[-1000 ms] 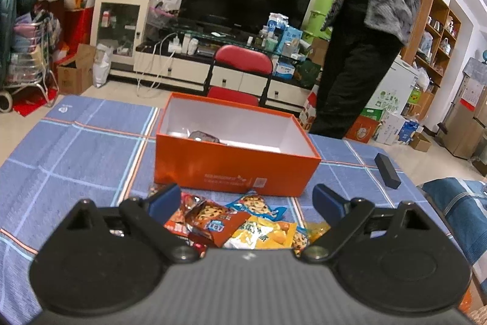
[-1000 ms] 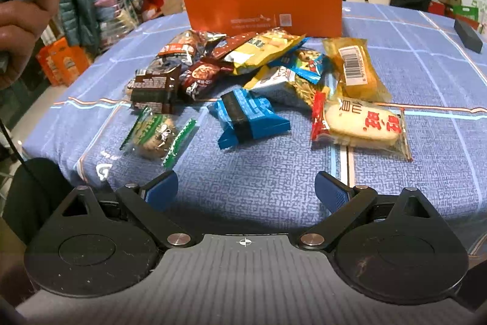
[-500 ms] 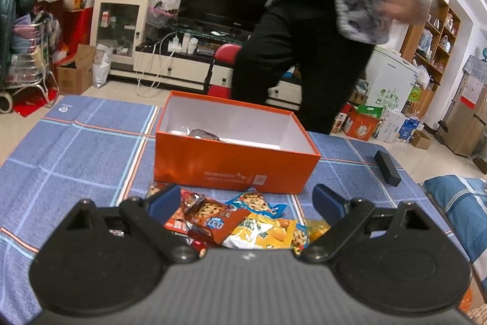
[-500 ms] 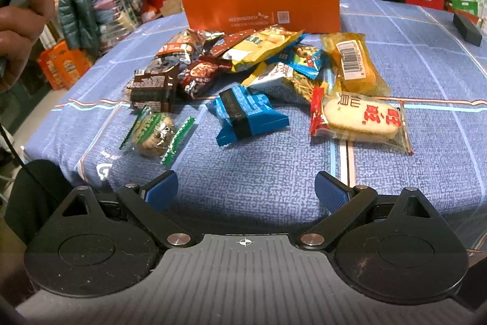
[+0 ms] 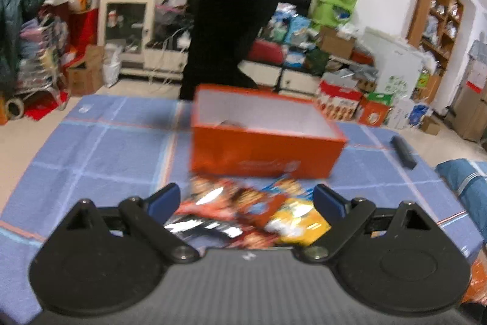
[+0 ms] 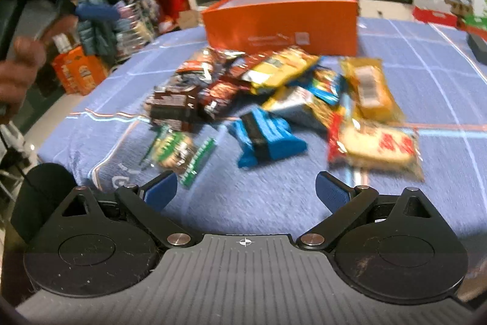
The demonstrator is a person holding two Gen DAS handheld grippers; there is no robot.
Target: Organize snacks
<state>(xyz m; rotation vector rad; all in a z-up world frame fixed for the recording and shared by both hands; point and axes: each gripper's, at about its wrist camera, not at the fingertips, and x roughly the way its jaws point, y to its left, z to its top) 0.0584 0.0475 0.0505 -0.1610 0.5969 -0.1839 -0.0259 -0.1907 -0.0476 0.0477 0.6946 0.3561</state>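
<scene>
While empty, both grippers above snacks (image 6: 274,105).

My left tool (image 5: 246,200) hangs over the near edge of the snack pile (image 5: 252,212), its two blue-tipped fingers (image 5: 162,200) spread wide with nothing between them but the wrappers below. The pile is blurred; I can make out red, brown and blue packets and a yellow packet (image 5: 299,226) toward the right. Just beyond the pile sits the orange box (image 5: 264,151), open at the top with a white inside and something small lying at its bottom left. All of it rests on the surface under a blue checked cloth (image 5: 100,148). A dark bar-shaped object (image 5: 403,151) lies on the cloth to the right, well apart from the box. Behind the box stands a person (image 5: 231,5) in a grey patterned top and dark trousers.
</scene>
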